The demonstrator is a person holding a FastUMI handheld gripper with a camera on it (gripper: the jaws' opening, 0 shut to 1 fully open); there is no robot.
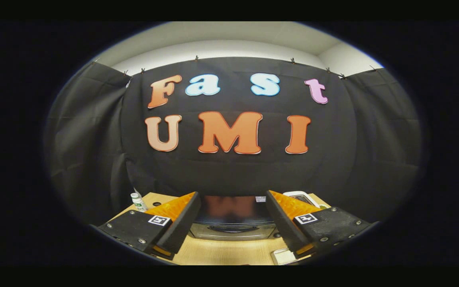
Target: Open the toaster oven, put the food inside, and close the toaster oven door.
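Steel-fronted toaster oven [232, 228] lies crosswise beyond the spread, empty hand-held gripper [232, 217], door facing it.

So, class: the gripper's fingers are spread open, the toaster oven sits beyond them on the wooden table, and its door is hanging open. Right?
Not quite. In the gripper view the toaster oven door is closed, not open. The rest holds: the gripper is spread open, and the oven sits beyond its fingers on the wooden table.

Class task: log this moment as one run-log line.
gripper: open, holding nothing | toaster oven: ahead between fingers, door shut | small bottle: beside one finger | table: wooden
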